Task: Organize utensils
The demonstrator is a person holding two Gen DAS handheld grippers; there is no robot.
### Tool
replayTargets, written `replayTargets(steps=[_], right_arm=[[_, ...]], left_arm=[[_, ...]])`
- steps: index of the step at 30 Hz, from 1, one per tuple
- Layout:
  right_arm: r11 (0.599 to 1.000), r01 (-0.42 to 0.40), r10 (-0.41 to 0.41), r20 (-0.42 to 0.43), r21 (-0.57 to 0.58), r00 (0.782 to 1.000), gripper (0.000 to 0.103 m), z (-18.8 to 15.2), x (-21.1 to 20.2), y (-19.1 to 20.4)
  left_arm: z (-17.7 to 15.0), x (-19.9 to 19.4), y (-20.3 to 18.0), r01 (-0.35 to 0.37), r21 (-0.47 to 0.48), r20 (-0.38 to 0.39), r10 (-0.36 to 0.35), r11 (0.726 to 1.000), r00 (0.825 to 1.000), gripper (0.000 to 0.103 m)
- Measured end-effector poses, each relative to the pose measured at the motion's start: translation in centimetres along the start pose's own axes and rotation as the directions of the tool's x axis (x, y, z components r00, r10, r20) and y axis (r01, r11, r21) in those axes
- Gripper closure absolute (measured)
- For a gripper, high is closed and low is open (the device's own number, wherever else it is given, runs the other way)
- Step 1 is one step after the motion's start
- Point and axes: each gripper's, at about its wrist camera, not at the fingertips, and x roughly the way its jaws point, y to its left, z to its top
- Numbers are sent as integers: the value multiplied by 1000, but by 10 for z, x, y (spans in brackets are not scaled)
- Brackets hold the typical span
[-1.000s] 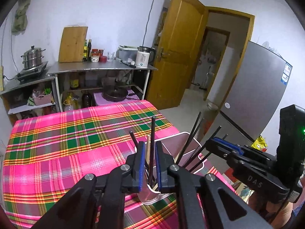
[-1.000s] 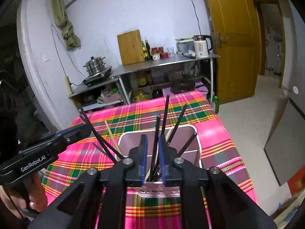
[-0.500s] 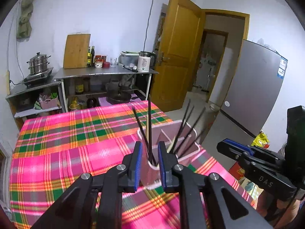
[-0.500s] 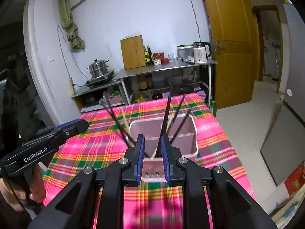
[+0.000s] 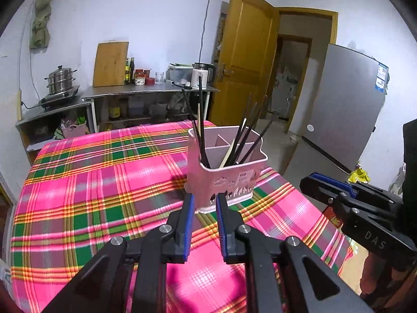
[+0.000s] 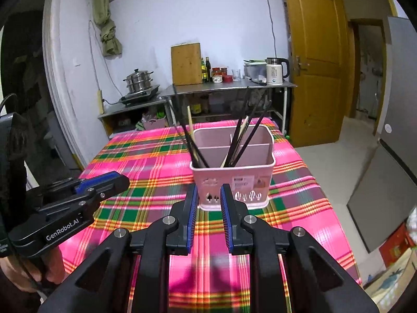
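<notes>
The pink holder [image 5: 226, 172] is standing on the plaid tablecloth [image 5: 99, 172], toward the cloth's right edge, with dark chopsticks [image 5: 200, 130] and a pale one leaning out of its front compartments. The left wrist view is taking in the grey fridge [image 5: 346, 109] to the right of the holder and the open doorway behind it; the right wrist view is cutting most of that off and is instead showing the white wall and dark opening to the left of the holder, plus a hand [image 6: 28, 268] wrapped around the handle of the left gripper. Both views are showing the steel counter with a kettle [image 6: 275, 71] and a steamer pot [image 6: 138, 80] behind the holder.

The left gripper [image 5: 204, 203] is sitting just in front of the holder, its blue-edged jaws standing a narrow gap apart with nothing between them and nothing touched. The right gripper [image 6: 208, 195] is likewise sitting just in front of the holder, its jaws parted by a similar small gap, gripping nothing. From the left view the right gripper [image 5: 325, 185] is appearing to the right of the holder, clear of it.
</notes>
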Motion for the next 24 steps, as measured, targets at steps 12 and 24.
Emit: replayTargets(steps=[12, 24], right_arm=[[1000, 11, -11, -26, 6, 1000, 84, -44, -18, 15], [1000, 9, -10, -60, -5, 998, 84, -69, -17, 25]], left_arm=[[-43, -32, -7, -16, 21, 18, 16, 1000, 1000, 87], [-68, -36, -1, -38, -10, -5, 38, 999, 999, 87]])
